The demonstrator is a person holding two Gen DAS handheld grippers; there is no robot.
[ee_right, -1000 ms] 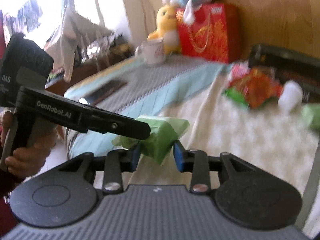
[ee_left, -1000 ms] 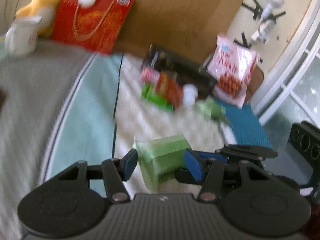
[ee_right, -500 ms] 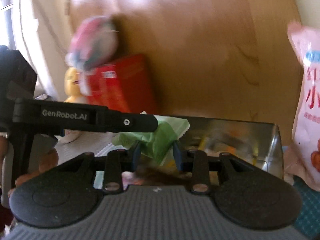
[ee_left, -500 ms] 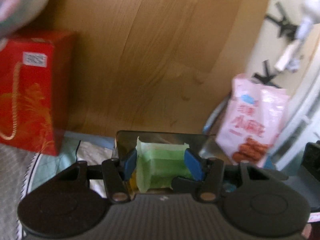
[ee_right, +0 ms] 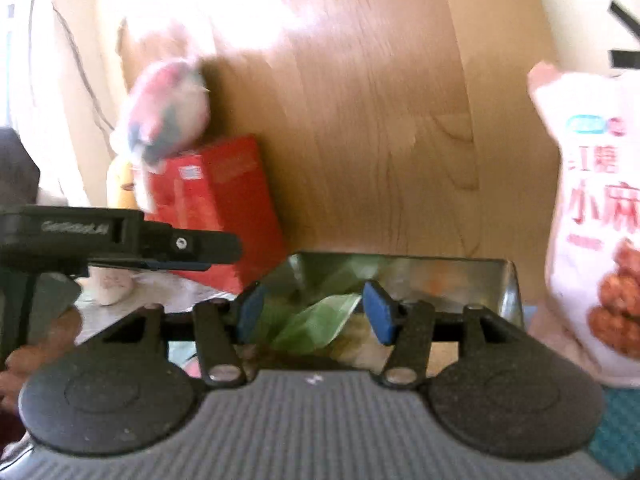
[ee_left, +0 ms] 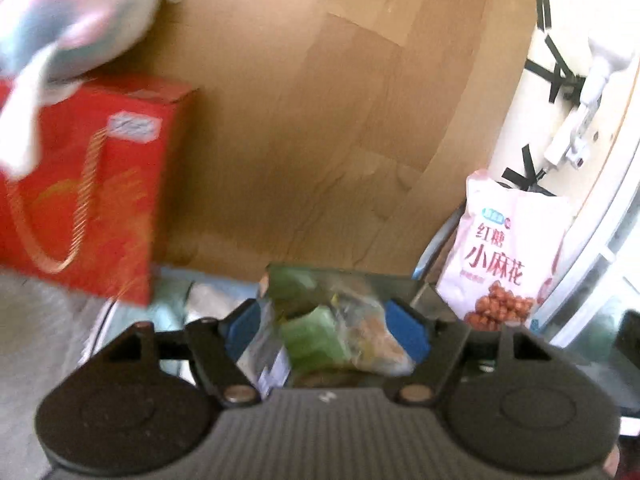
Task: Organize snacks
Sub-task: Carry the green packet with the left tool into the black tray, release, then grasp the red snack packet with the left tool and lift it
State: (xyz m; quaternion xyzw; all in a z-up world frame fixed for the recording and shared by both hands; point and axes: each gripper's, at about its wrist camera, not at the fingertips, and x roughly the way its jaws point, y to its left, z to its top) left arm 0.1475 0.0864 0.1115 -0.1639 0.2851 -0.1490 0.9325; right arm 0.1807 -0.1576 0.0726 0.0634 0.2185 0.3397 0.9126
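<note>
A green snack packet point(ee_left: 314, 338) lies among other wrapped snacks inside a dark shiny box point(ee_left: 400, 282). My left gripper point(ee_left: 324, 328) hovers over the box, its jaws opening, and the blue pads stand clear of the packet on both sides. In the right wrist view the same green packet point(ee_right: 320, 326) rests in the box point(ee_right: 448, 276) below my right gripper point(ee_right: 315, 312), whose jaws are also opening with gaps to the packet. The left gripper's finger point(ee_right: 188, 246) reaches in from the left, above the box's near corner.
A pink snack bag point(ee_left: 508, 248) leans against the wall just right of the box. A red gift bag point(ee_left: 92, 184) with a plush toy point(ee_left: 72, 12) on top stands to the left. A wooden headboard point(ee_left: 320, 120) rises behind. A person's hand point(ee_right: 24, 360) holds the left gripper.
Both grippers carried the green packet from the bed up over the box, then their jaws spread and the packet dropped in among the other snacks.
</note>
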